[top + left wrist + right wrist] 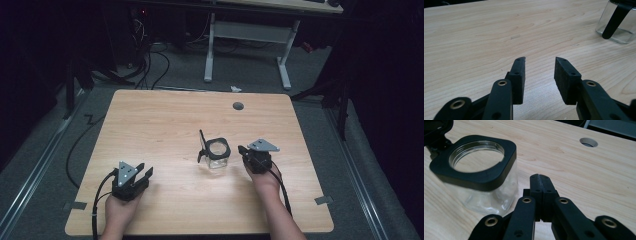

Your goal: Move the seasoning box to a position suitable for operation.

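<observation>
Clear glass jar (486, 192) with black square collar and hinged lid raised, seemingly empty, standing on the counter (165, 120) just left of the right gripper (541, 178), fingers pressed together on nothing; left gripper (540, 62) fingers moderately parted, holding nothing, jar well beyond them to the right.

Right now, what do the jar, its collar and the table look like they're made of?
Jar: clear glass or hard plastic, glossy; the wood grain shows through its wall. Collar: matte black, likely plastic, with a threaded inner ring. Table: pale wood-grain top, smooth, probably laminate; can't tell if it is solid wood.
</observation>
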